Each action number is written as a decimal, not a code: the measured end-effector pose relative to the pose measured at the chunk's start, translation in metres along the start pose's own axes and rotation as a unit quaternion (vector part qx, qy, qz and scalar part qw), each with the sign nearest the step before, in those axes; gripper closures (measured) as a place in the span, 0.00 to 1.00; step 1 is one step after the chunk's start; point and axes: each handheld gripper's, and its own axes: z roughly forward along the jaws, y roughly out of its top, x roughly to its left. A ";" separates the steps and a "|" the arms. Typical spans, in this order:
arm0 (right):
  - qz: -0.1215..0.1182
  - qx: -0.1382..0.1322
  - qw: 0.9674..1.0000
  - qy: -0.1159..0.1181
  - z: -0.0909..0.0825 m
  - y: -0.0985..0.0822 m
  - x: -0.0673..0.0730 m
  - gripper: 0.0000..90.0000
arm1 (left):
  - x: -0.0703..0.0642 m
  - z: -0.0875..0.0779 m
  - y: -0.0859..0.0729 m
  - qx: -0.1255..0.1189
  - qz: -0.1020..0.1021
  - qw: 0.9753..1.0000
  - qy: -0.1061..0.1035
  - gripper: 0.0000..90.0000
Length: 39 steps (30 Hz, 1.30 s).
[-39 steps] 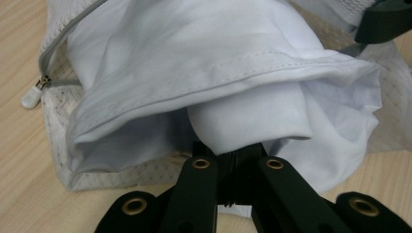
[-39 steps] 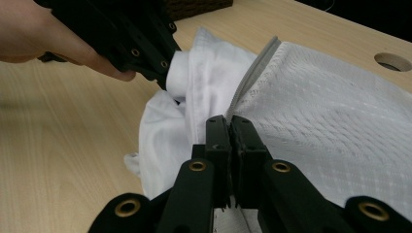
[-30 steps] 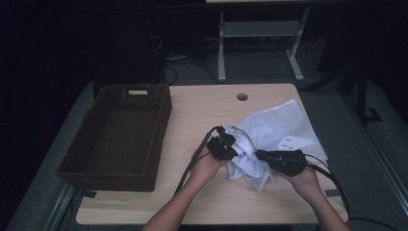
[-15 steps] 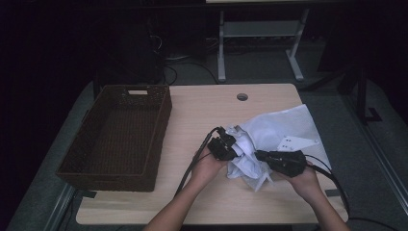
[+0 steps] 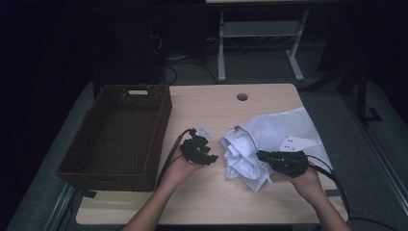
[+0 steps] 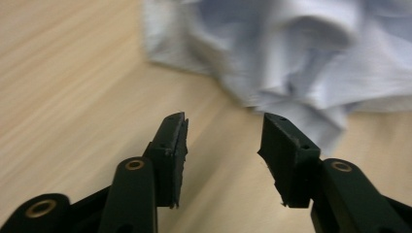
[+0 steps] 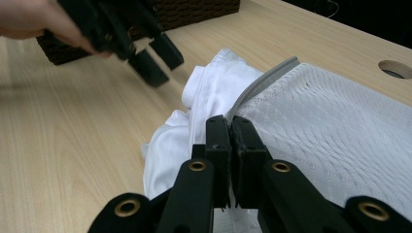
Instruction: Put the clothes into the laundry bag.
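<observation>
The right gripper (image 7: 229,127) is pinched on the white cloth (image 7: 311,131) on the table (image 7: 73,145); the left gripper (image 7: 155,60) hangs apart, near a basket (image 7: 194,12).

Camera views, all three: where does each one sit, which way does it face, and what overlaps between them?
High view: fixed above the person's side, looking forward and down on the light wooden table; forearms, hands and the dark woven wicker basket show.
Left gripper view: rides the left gripper, open jaws facing the crumpled white cloth garment.
Right gripper view: rides the right gripper, jaws shut at the garment, looking toward the basket.
Shared: the right gripper view and high view both show the left gripper and garment.
</observation>
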 end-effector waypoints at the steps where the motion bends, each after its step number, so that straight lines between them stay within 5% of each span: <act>1: 0.000 0.001 1.000 0.000 0.000 0.000 0.000 0.96 | 0.005 0.000 0.001 -0.004 -0.007 1.000 0.005 0.60; 6: -0.001 0.002 1.000 0.000 0.002 0.000 0.000 0.96 | 0.023 0.022 0.018 -0.010 -0.014 0.999 0.027 0.63; 18: 0.002 -0.003 1.000 -0.001 -0.003 -0.001 -0.003 0.96 | 0.040 0.073 0.050 -0.002 -0.005 1.000 0.012 0.69; 26: 0.002 -0.005 1.000 -0.002 -0.005 -0.002 -0.004 0.96 | 0.039 0.079 0.053 0.013 0.012 1.000 0.010 0.99; 35: 0.002 -0.005 1.000 0.000 -0.005 -0.001 -0.003 0.96 | 0.043 0.061 0.036 0.015 -0.003 1.000 0.027 1.00; 39: 0.000 -0.004 1.000 -0.001 -0.004 -0.001 -0.002 0.96 | 0.049 0.056 0.032 -0.004 -0.013 0.999 0.032 0.99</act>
